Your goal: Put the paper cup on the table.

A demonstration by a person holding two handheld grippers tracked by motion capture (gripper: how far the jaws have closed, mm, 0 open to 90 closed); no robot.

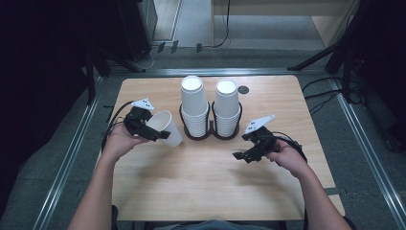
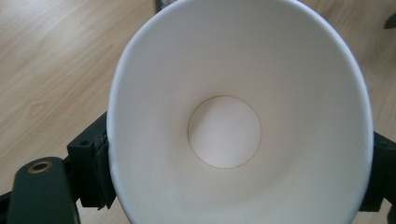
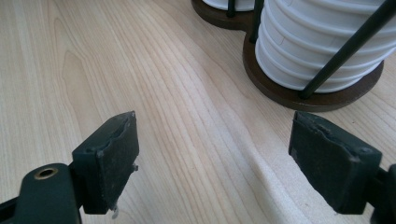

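High view: a single paper cup (image 1: pixel 165 127) is held by the left gripper (image 1: pixel 149 132) while two cup stacks stand in a holder (image 1: pixel 210 129) at the table's far middle.

The cup is gripped at its rim, tilted on its side left of the holder; in the left gripper view its open mouth and round base are seen, with a jaw pressed to each side. Whether it touches the wooden table (image 1: pixel 201 191) cannot quite be judged. The right gripper (image 1: pixel 246 152) is held low near the right stack (image 1: pixel 226 108), its jaws spread wide with nothing between them. The left stack (image 1: pixel 194 105) stands just beside the held cup.
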